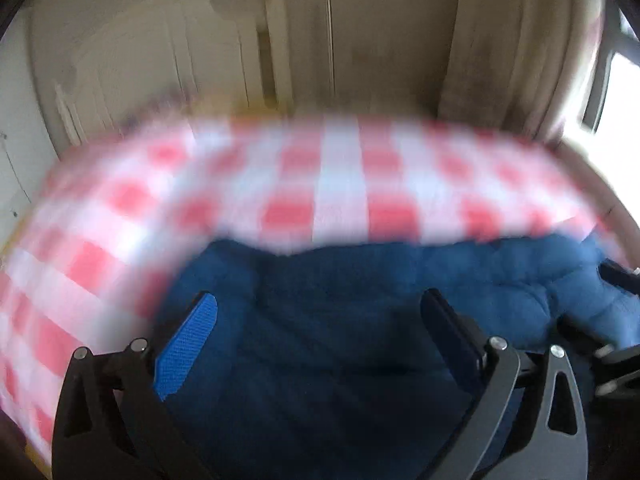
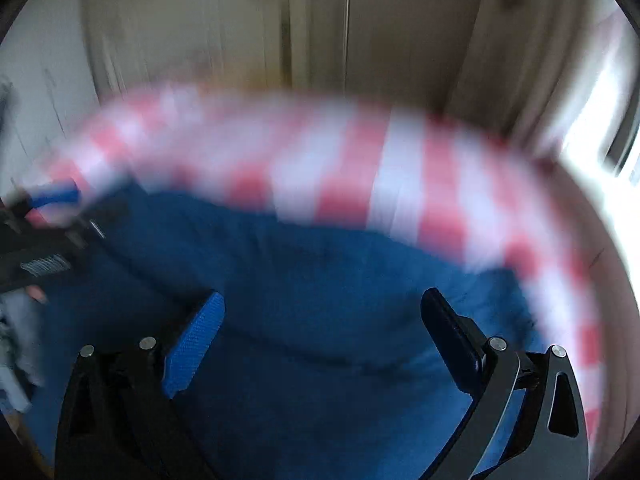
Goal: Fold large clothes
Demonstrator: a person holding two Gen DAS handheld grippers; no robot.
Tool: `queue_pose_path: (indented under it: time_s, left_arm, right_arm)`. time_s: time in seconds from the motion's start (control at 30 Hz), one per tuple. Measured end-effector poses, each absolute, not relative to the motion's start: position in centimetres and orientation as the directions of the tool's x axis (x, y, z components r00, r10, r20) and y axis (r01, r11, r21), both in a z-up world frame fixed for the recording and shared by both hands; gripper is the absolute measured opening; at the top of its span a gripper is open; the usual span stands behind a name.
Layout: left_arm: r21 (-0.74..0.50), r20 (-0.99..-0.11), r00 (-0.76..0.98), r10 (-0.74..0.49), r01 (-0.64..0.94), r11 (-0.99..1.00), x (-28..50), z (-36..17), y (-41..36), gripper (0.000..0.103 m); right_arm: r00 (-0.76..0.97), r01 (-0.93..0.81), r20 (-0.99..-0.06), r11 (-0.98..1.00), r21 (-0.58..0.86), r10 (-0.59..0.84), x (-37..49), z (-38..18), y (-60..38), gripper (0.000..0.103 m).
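Observation:
A large dark blue garment (image 1: pixel 360 300) lies rumpled on a red-and-white checked cloth (image 1: pixel 340 184) covering a table. My left gripper (image 1: pixel 320 316) hovers over the garment with its jaws wide apart and nothing between them. In the right wrist view the same blue garment (image 2: pixel 320 280) fills the lower frame, and my right gripper (image 2: pixel 324 316) is also open and empty above it. The left gripper (image 2: pixel 48 208) shows blurred at the left edge of the right wrist view. Part of the right gripper (image 1: pixel 612 344) shows at the right edge of the left wrist view. Both views are motion-blurred.
Beige wardrobe doors (image 1: pixel 280 40) and a curtain (image 1: pixel 500 48) stand behind the table. A bright window (image 1: pixel 616 96) is at the far right. The checked cloth (image 2: pixel 400 168) curves around the garment's far side.

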State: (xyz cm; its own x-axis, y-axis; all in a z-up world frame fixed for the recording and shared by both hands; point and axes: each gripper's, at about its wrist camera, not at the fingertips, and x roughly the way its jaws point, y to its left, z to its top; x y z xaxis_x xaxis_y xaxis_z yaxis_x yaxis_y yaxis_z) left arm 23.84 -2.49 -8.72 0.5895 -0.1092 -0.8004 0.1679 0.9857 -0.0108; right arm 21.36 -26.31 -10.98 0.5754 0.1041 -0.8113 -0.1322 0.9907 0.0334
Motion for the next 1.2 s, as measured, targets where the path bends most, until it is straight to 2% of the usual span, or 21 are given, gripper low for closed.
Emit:
queue_pose_path:
  time_s: [0.07,0.43,0.93,1.07,1.13,1.2]
  left_arm:
    - [-0.053,-0.802,0.582,-0.131,0.149,0.987,24.4,-9.4,-1.9,0.101]
    - [-0.041,-0.779,0.613,-0.133,0.162,0.986,23.9,-10.4,-1.6,0.101]
    - [-0.05,-0.781,0.608,-0.141,0.165,0.985,23.9,-10.3,-2.0,0.101]
    - [-0.052,-0.781,0.607,-0.143,0.166,0.985,24.0,-10.3,-2.0,0.101]
    - [-0.052,-0.781,0.607,-0.144,0.166,0.985,24.0,-10.3,-2.0,0.101]
    - [-0.052,-0.781,0.608,-0.144,0.166,0.985,24.0,-10.3,-2.0,0.101]
  right_arm:
    - [0.567,-0.123,-0.811,0.989,0.086,0.142,22.1,-11.2,-26.9,0.099]
    - [0.582,-0.131,-0.792,0.982,0.133,0.185,21.5,-11.4,-27.5,0.099]
    - [0.591,-0.132,-0.788,0.984,0.12,0.175,21.3,-11.1,-27.4,0.099]
    - [0.621,-0.138,-0.767,0.986,0.092,0.158,20.7,-9.5,-27.1,0.098]
    - [0.666,-0.174,-0.725,0.982,0.075,0.173,20.4,-8.1,-26.5,0.09]
    - [0.712,-0.187,-0.687,0.982,0.017,0.148,20.5,-6.7,-25.7,0.065]
